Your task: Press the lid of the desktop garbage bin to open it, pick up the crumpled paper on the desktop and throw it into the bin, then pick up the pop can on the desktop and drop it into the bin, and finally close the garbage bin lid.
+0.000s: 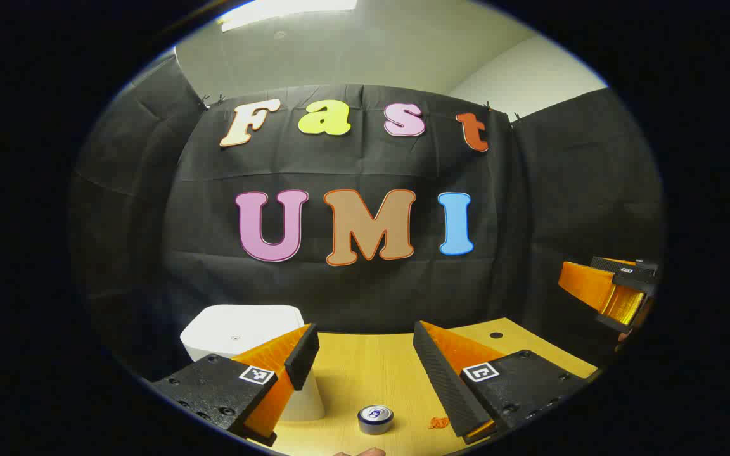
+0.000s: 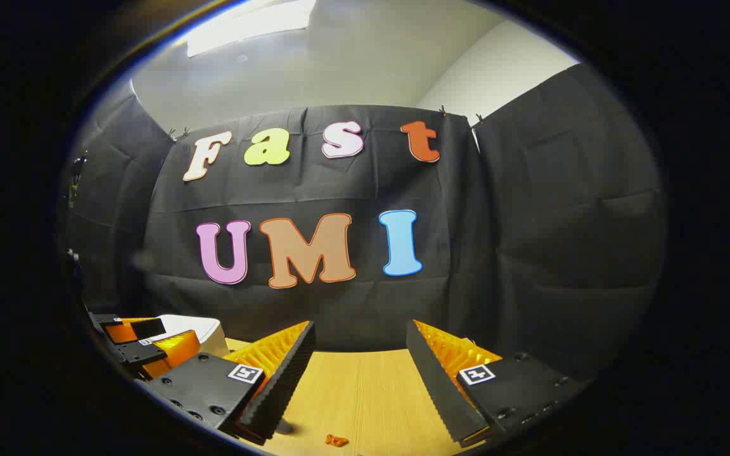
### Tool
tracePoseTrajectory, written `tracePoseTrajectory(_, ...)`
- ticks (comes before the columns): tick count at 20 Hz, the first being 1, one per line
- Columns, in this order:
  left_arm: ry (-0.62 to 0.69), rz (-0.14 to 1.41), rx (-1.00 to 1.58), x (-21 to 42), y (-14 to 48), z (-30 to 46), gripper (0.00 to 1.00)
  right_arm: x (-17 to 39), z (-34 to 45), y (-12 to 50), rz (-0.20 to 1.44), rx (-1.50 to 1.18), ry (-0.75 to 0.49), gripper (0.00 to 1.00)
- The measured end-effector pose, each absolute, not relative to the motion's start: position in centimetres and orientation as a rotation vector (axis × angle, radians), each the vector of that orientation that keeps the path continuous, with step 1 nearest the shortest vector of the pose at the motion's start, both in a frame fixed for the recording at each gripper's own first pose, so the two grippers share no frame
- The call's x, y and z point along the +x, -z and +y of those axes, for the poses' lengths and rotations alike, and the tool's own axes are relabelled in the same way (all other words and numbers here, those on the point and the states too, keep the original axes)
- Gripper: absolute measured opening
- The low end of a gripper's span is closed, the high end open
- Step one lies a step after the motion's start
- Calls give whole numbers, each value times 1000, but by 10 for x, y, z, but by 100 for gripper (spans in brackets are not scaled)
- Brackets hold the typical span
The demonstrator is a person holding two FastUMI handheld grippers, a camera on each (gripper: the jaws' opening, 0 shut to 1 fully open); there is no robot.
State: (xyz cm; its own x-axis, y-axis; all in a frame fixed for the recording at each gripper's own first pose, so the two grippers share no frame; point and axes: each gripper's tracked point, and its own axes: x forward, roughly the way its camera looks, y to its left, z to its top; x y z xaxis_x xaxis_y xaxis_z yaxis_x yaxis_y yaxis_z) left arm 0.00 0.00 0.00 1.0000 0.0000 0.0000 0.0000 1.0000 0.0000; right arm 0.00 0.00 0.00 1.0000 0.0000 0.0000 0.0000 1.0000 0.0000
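Wood-grain worktop point(image 1: 365, 373) carries all items. Left gripper view, near to far: left claw point(image 1: 365, 348) spread wide, nothing between the fingers, held above the worktop. Pop can point(image 1: 376, 418) stands upright at about 6 o'clock of the claw's gap, below and nearer than the fingertips, apart from both. Small orange scrap point(image 1: 438, 422) lies just beside the can at its 3 o'clock, close under the right-hand finger. White garbage bin point(image 1: 238, 329) sits at 9 o'clock, partly behind the left-hand finger; lid looks down. Right claw point(image 1: 612, 291) seen at 3 o'clock, well apart, raised off the worktop.

Right gripper view: right claw point(image 2: 358, 345) also spread, empty. Orange scrap point(image 2: 336, 439) at 6 o'clock of the gap. Garbage bin point(image 2: 203, 329) at 9 o'clock, with the left claw point(image 2: 143, 345) in front of it. Crumpled paper: cannot tell where.
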Motion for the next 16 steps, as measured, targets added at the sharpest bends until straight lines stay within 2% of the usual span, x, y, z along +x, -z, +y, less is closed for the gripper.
tracePoseTrajectory(1, 2, 1, 0, 0, 0, -2, 92, 0, -1, 1, 6, -3, 1, 96)
tracePoseTrajectory(16, -23, -14, 23, -2, -7, -3, 92, -1, 12, 0, 15, -32, -63, 96)
